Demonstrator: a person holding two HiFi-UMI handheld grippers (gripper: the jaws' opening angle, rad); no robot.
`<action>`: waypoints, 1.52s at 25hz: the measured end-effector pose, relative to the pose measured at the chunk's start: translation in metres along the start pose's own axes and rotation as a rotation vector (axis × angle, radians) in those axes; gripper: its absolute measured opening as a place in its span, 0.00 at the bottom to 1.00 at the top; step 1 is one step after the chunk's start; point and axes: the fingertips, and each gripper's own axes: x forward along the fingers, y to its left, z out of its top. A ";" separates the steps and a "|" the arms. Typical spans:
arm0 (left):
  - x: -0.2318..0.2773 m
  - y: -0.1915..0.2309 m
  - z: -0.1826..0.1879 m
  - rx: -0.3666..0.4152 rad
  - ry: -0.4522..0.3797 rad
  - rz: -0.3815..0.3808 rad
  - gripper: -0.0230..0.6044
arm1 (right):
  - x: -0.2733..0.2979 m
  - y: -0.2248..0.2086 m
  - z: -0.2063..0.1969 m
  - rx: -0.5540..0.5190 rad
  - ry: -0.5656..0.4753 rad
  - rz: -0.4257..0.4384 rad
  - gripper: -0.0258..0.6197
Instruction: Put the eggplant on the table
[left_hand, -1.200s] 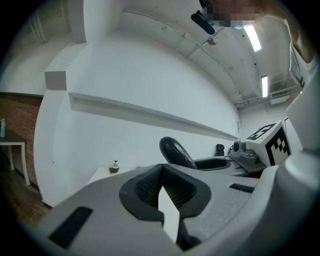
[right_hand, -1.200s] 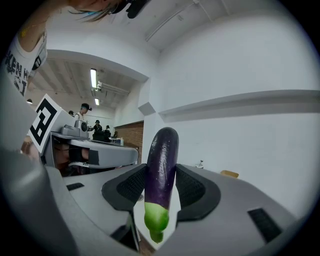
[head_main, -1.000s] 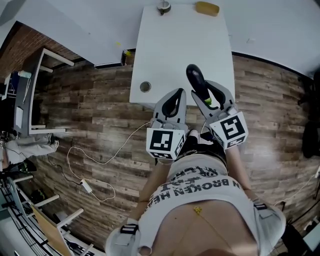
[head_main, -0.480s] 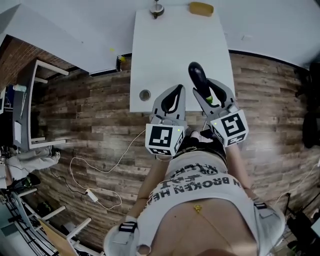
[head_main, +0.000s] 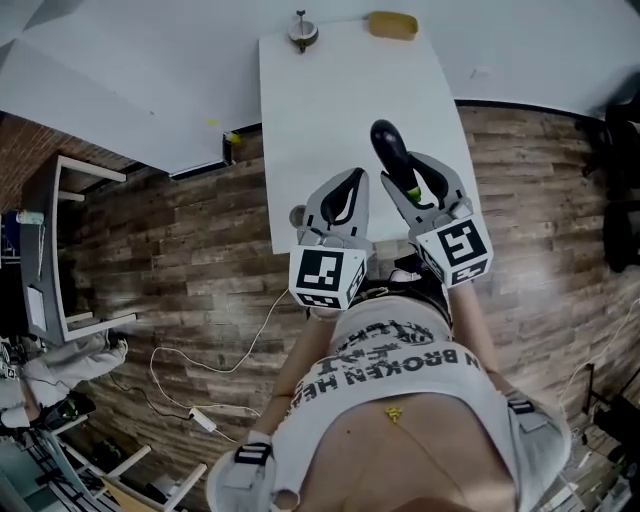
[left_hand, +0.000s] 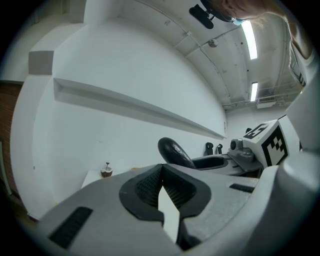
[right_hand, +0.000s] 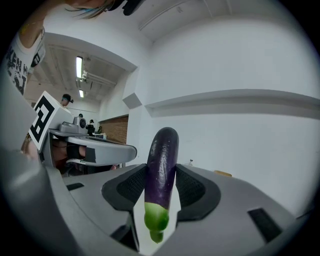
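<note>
A dark purple eggplant (right_hand: 161, 165) with a green stem end sticks up and forward between the jaws of my right gripper (right_hand: 161, 173), which is shut on it. In the head view the eggplant (head_main: 390, 150) hangs above the near right part of the white table (head_main: 330, 100), held by the right gripper (head_main: 403, 172). My left gripper (head_main: 351, 178) is beside it on the left, over the table's near edge, shut with nothing in it. In the left gripper view its tips (left_hand: 161, 167) meet, and the eggplant (left_hand: 175, 152) shows just beyond to the right.
At the table's far edge stand a small round object with a stalk (head_main: 301, 33) and a yellow block (head_main: 391, 24). A round hole (head_main: 297, 215) marks the near left corner. A cable (head_main: 250, 340) lies on the wooden floor, and a desk frame (head_main: 60, 250) stands at the left.
Both grippers have moved forward from the table's near edge to over its top, the right one still holding the eggplant. The table now sits closer in the head view.
</note>
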 end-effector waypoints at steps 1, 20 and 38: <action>0.001 0.005 0.001 0.002 -0.002 -0.010 0.05 | 0.005 0.001 0.000 0.001 0.002 -0.008 0.32; 0.027 0.055 -0.010 -0.016 0.050 -0.065 0.05 | 0.057 -0.017 0.000 -0.006 0.042 -0.062 0.32; 0.064 0.038 0.000 -0.022 0.040 0.009 0.05 | 0.058 -0.062 0.002 -0.022 0.032 0.009 0.32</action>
